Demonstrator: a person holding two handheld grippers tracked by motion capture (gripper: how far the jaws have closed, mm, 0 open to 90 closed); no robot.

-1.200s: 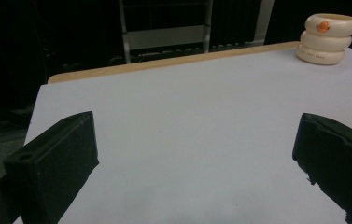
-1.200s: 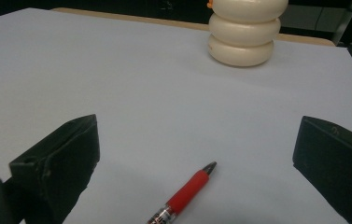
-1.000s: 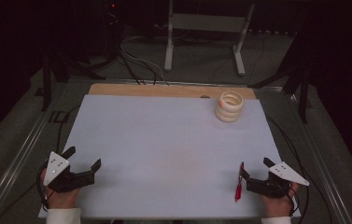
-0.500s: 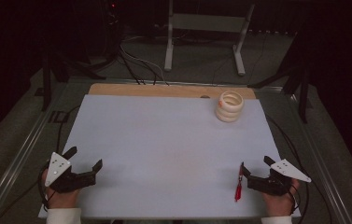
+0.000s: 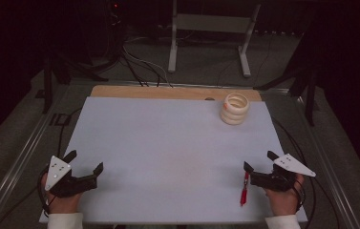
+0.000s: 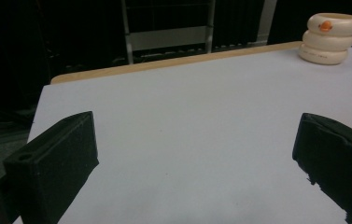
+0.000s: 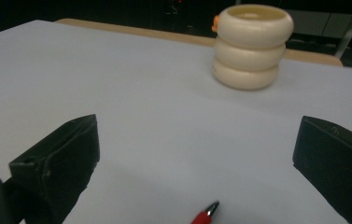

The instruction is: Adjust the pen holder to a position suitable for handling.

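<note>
A red pen (image 5: 243, 190) lies on the white sheet (image 5: 168, 143) near the front right, tip pointing away from me. My right gripper (image 5: 259, 160) stands open just right of it, low over the sheet; the pen's silver tip (image 7: 209, 210) shows below and between the jaws, untouched. My left gripper (image 5: 86, 160) rests open at the front left with nothing between its jaws. A cream holder of three stacked rings (image 5: 235, 109) stands upright at the back right, and also appears far off as the holder (image 6: 331, 38) and straight ahead as the holder (image 7: 252, 45).
A wooden strip (image 5: 168, 92) runs along the sheet's far edge. Beyond it are a metal stand (image 5: 211, 28) and cables on a dark floor. Metal rails flank the table left and right.
The right gripper has drawn back a little to the right, away from the pen, which now lies flat on the sheet. The left gripper has barely moved.
</note>
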